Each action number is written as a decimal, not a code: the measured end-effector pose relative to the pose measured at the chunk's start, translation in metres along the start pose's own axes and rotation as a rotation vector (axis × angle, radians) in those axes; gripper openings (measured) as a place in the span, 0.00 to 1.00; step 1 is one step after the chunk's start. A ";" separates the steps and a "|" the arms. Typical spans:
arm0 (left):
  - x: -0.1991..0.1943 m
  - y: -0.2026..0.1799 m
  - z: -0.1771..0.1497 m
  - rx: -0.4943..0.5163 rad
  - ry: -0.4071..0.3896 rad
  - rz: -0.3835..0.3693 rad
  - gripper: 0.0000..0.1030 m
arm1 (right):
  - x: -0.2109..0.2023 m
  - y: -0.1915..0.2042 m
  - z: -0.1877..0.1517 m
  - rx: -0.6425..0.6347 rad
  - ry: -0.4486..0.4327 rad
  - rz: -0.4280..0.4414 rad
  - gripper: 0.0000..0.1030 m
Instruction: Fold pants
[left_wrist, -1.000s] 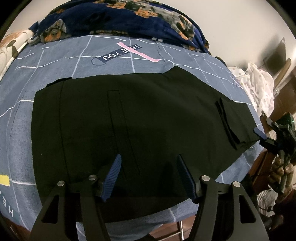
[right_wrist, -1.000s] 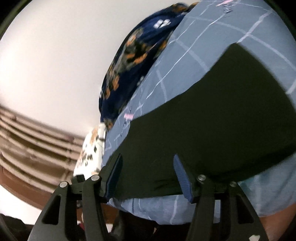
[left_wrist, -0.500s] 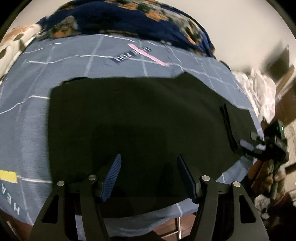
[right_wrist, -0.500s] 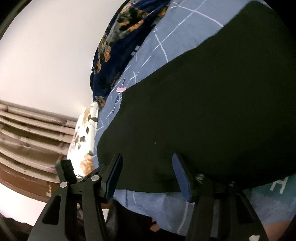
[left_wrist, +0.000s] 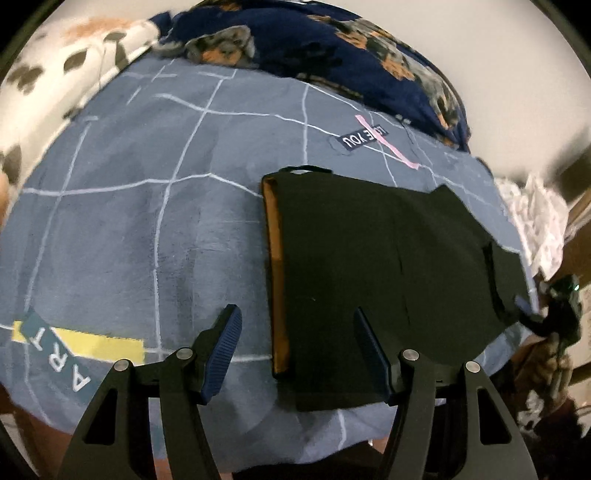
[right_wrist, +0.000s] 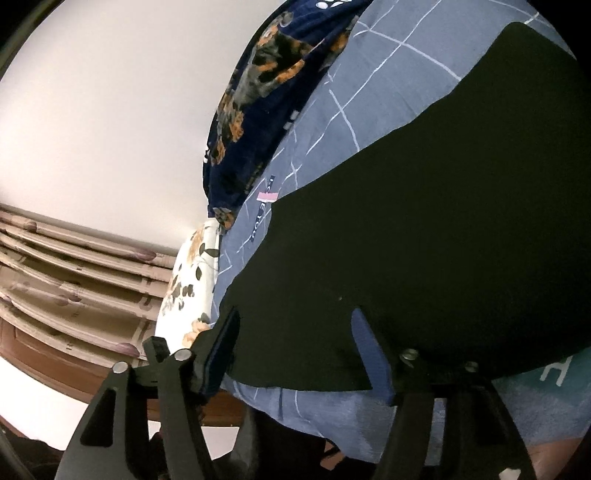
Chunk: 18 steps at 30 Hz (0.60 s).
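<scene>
Blue ribbed pads lined the two black fingers of the left gripper (left_wrist: 297, 356), which hung with its jaws apart and nothing between them, over the near edge of the bed. Its left pad stood above bare sheet and its right pad above the black folded pants (left_wrist: 388, 266), though whether either touched the cloth could not be told. The pants lay flat on the grey-blue bed sheet with white grid lines (left_wrist: 147, 221), toward the bed's right side, with a brown lining strip showing along their left edge and their near edge close to the bed's near edge.

At the pants' right corner the right gripper (left_wrist: 524, 310) showed small and blurred. In its own view the right gripper (right_wrist: 295, 354) had its jaws opening; the near edge of the pants (right_wrist: 424, 240) ran between the pads, which did not press on it.

Beyond the pants, a navy blanket with an orange and grey animal print (left_wrist: 332, 48) was bunched along the bed's far edge, and a white pillow with dark leaf shapes (left_wrist: 62, 74) sat at the far left corner. White crumpled cloth (left_wrist: 535, 218) lay off the bed's right side.
</scene>
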<state>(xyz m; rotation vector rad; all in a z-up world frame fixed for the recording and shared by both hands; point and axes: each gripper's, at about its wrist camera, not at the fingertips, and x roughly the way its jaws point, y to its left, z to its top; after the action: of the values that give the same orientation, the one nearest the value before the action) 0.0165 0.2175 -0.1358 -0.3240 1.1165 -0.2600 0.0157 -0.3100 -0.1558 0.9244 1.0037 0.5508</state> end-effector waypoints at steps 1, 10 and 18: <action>0.002 0.003 0.001 -0.012 0.004 -0.040 0.61 | 0.001 -0.001 0.000 0.008 0.003 -0.003 0.61; 0.042 -0.015 0.029 0.176 0.076 -0.020 0.63 | 0.011 0.006 -0.005 0.007 0.022 -0.013 0.66; 0.048 -0.021 0.052 0.131 0.070 -0.087 0.34 | 0.017 0.006 -0.007 0.018 0.036 -0.017 0.69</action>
<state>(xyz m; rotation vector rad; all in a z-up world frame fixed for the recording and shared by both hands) 0.0831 0.1869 -0.1472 -0.2487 1.1498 -0.4227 0.0172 -0.2907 -0.1602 0.9238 1.0498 0.5470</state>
